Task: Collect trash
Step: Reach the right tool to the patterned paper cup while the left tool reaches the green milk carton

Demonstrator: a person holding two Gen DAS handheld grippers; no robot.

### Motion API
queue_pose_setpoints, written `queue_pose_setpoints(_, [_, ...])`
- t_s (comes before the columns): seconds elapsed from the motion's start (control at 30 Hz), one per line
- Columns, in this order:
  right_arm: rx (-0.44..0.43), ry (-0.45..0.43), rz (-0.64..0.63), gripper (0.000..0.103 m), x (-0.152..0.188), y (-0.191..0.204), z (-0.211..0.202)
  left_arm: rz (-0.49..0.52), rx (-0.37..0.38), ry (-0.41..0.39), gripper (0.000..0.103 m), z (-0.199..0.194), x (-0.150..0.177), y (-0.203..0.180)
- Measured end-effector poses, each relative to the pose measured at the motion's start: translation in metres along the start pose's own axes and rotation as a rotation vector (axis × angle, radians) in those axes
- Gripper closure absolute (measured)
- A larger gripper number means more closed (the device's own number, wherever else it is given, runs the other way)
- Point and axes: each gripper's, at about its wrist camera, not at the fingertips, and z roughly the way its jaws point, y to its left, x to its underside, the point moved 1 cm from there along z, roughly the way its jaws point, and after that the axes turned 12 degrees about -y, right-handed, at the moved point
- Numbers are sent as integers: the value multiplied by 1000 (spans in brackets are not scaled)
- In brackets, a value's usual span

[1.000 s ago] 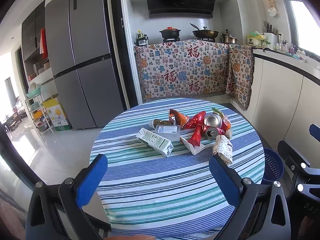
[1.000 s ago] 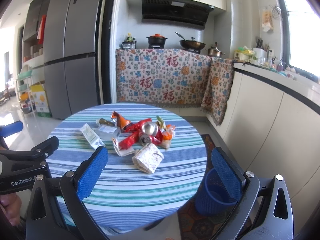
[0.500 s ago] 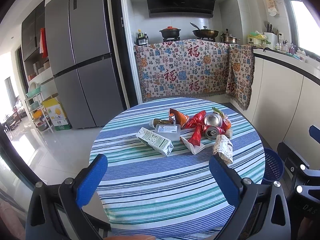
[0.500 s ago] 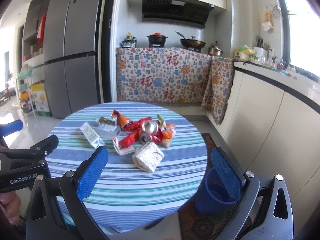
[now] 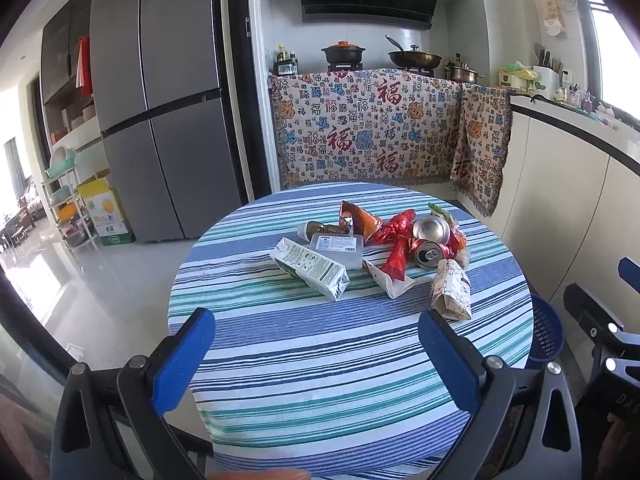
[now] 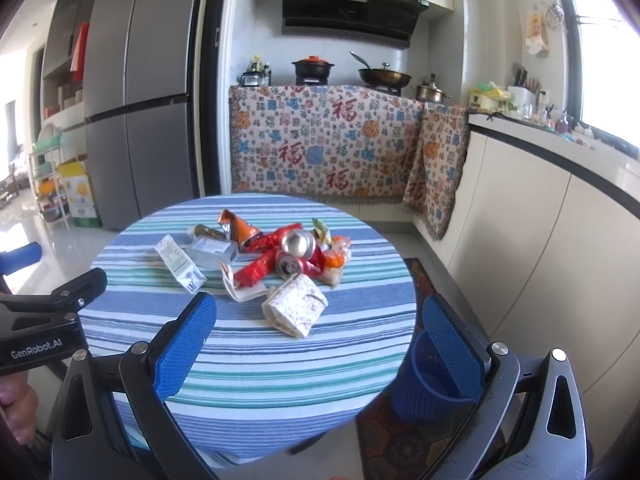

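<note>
Kitchen, striped round table (image 5: 320, 360); trash pile (image 5: 384, 248) heaped ahead of both grippers, left gripper (image 5: 316, 356) and right gripper (image 6: 320, 336) spread wide, empty, staged for picking; blue bin (image 6: 424, 384) just right.

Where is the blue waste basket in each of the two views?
Left wrist: blue basket at the right edge, partly hidden behind the table.
Right wrist: blue basket at lower right, behind the gripper's right finger.
Shared landmark: patterned paper box.

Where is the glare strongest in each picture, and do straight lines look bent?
Left wrist view: window and floor blown out; fridge edges bow. Right wrist view: window overexposed; counter edge curves.
</note>
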Motion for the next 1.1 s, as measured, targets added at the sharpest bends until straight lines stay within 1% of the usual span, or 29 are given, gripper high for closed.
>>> queue_pose_setpoints(0.27, [-7,42,15,0,13,-2,18,-27,6,64,0,26,16,10])
queue_pose_setpoints(0.53, [-4,106,42,0,33,-9,40,-39,29,116,0,51,29,5])
queue_pose_setpoints(0.67, [-2,132,50,0,39,-11,49,-31,23,124,0,64,32,3])
queue_pose_setpoints(0.87, [-3,164,53,0,49,-11,63,-36,29,167,0,84,41,1])
queue_pose_setpoints(0.97, [-6,177,53,0,55,-11,70,-33,20,171,0,92,42,-1])
queue_pose_setpoints(1.1, [-11,195,53,0,61,-10,79,-14,-9,138,0,115,24,-1])
